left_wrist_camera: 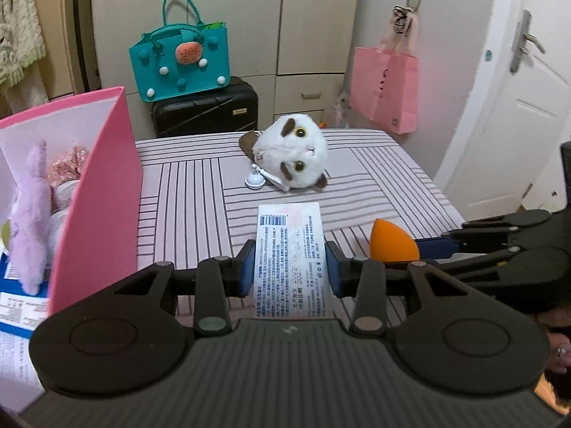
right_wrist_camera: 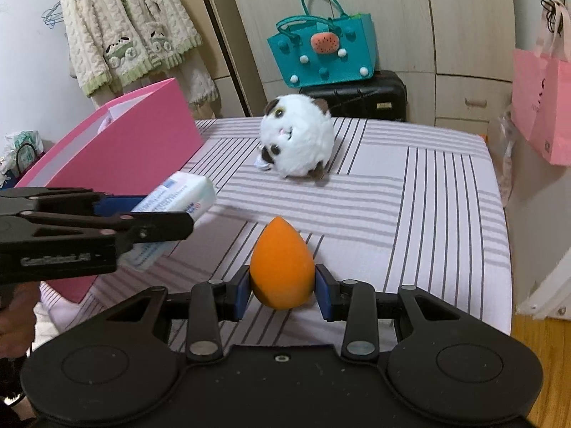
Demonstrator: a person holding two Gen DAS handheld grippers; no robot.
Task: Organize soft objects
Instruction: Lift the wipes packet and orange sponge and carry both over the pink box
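Above the bed (right_wrist_camera: 428,214), left gripper (left_wrist_camera: 289,267) clamps a tissue pack (left_wrist_camera: 289,249), right gripper (right_wrist_camera: 282,287) clamps a sponge (right_wrist_camera: 282,267); pink box (left_wrist_camera: 100,196) already holds toys, plush cat (left_wrist_camera: 291,155) remains.

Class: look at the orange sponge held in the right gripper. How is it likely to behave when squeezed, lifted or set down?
The orange sponge probably gives under the pads of the right gripper, since it looks soft and matte. It likely weighs little. Its rounded egg shape suggests it may roll or tip on the striped sheet.
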